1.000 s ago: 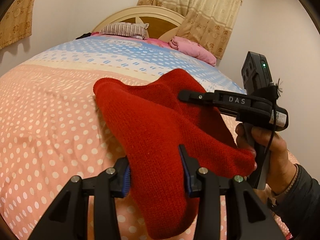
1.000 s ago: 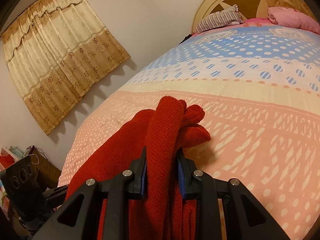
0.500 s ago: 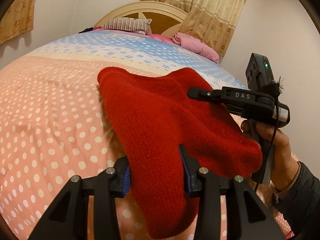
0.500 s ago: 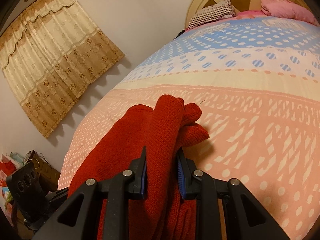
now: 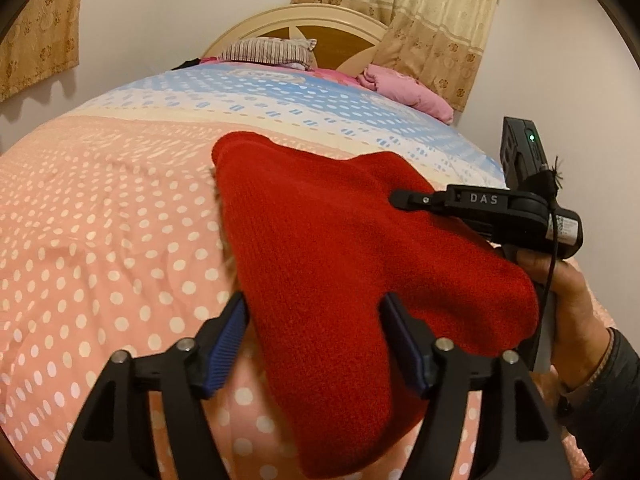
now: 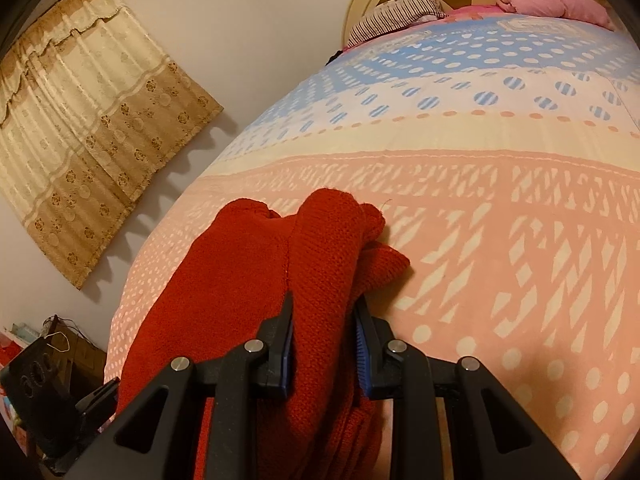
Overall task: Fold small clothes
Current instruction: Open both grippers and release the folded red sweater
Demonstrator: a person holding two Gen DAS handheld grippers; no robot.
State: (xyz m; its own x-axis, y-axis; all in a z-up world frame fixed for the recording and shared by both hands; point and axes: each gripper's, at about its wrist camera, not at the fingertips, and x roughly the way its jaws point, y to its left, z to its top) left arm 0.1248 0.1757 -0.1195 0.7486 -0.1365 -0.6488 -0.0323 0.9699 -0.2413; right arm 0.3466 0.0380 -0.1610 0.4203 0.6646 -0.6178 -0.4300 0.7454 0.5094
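Bed [image 5: 100,240] with a dotted cover, pink in the near part, cream and blue toward the headboard [image 5: 320,26]. A red knit garment [image 5: 320,240] lies partly on the pink part. A striped pillow [image 5: 268,50] and pink bedding [image 5: 404,90] lie at the head.

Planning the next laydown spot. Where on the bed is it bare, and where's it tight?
Bare: the pink dotted bedspread left of the red knit garment, and the blue-and-white band between it and the pillows. Also the pink stretch right of the garment in the right wrist view. Crowded: the near edge, where both tools meet the garment, and the headboard end with the striped pillow and pink pillow.
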